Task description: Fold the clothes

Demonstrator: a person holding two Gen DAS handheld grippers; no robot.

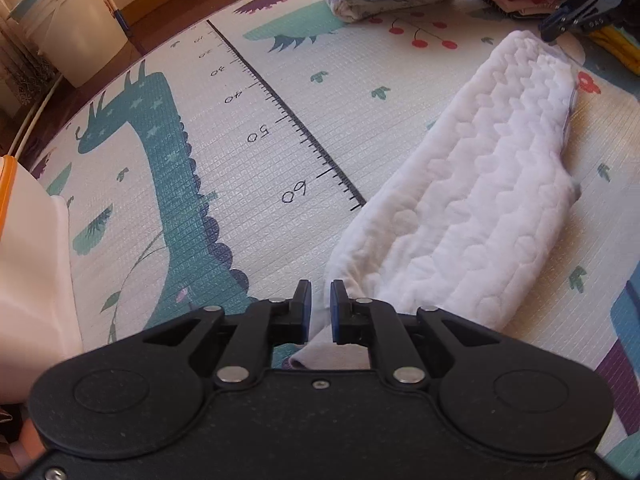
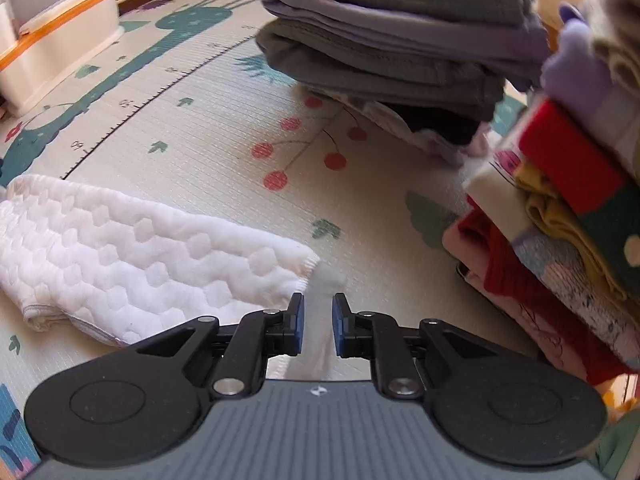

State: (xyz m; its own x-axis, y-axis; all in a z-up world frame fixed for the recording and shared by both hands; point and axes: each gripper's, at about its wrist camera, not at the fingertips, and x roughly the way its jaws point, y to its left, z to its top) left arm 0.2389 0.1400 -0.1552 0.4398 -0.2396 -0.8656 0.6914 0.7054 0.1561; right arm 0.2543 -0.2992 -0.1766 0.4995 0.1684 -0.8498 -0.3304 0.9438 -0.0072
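Observation:
A white quilted garment [image 1: 480,200] lies folded in a long strip on the play mat [image 1: 240,140]. It also shows in the right wrist view [image 2: 132,252]. My left gripper [image 1: 320,294] is slightly open at the garment's near end, with a thin white edge of cloth lying between its fingers. My right gripper [image 2: 318,308] is slightly open at the other end, with a thin white flap of the garment between its fingers. My right gripper also shows in the left wrist view [image 1: 580,8] past the far end.
A stack of folded grey and purple clothes [image 2: 400,40] sits at the back. A colourful pile of folded clothes [image 2: 560,240] stands to the right. White bins with orange trim [image 2: 52,48] stand at the mat's left edge.

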